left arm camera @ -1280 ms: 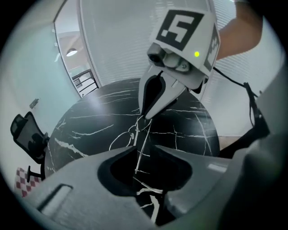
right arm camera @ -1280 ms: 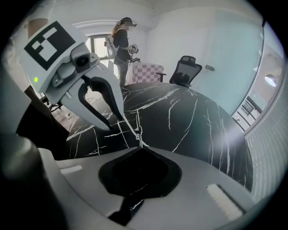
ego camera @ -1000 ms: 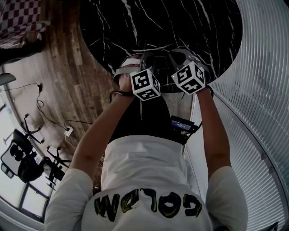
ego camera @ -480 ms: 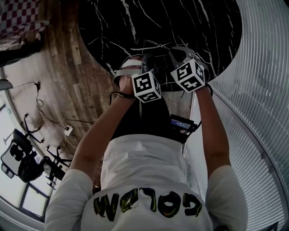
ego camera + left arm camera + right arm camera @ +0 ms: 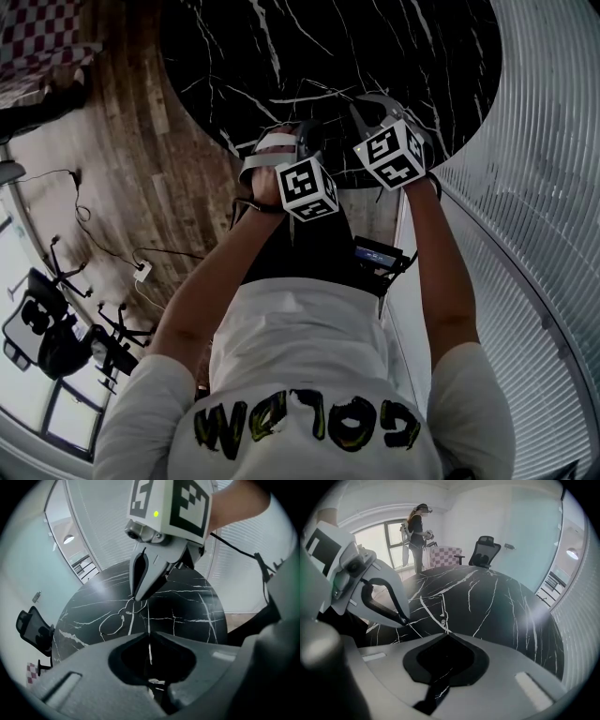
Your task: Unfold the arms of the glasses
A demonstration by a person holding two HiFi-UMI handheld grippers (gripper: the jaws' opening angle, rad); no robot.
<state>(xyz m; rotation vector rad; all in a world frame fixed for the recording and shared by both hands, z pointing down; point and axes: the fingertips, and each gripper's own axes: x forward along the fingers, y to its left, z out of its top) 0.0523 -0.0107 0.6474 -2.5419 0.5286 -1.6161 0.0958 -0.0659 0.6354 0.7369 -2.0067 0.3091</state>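
Thin wire-rimmed glasses lie low over the black marble table, their lenses to the left in the left gripper view. One slim arm runs from the frame straight into my left gripper, whose jaws are shut on it. My right gripper pinches the frame beside the lenses. In the right gripper view a short piece of the frame shows at the tips of my right gripper, and my left gripper comes in from the left. From the head view the glasses are hidden behind both grippers.
The round table stands on a wooden floor beside a ribbed glass wall. A black office chair and a checkered panel sit beyond the far rim. A person stands by the window.
In the head view my left gripper has drifted slightly down and right, toward the body. The right gripper has barely moved.
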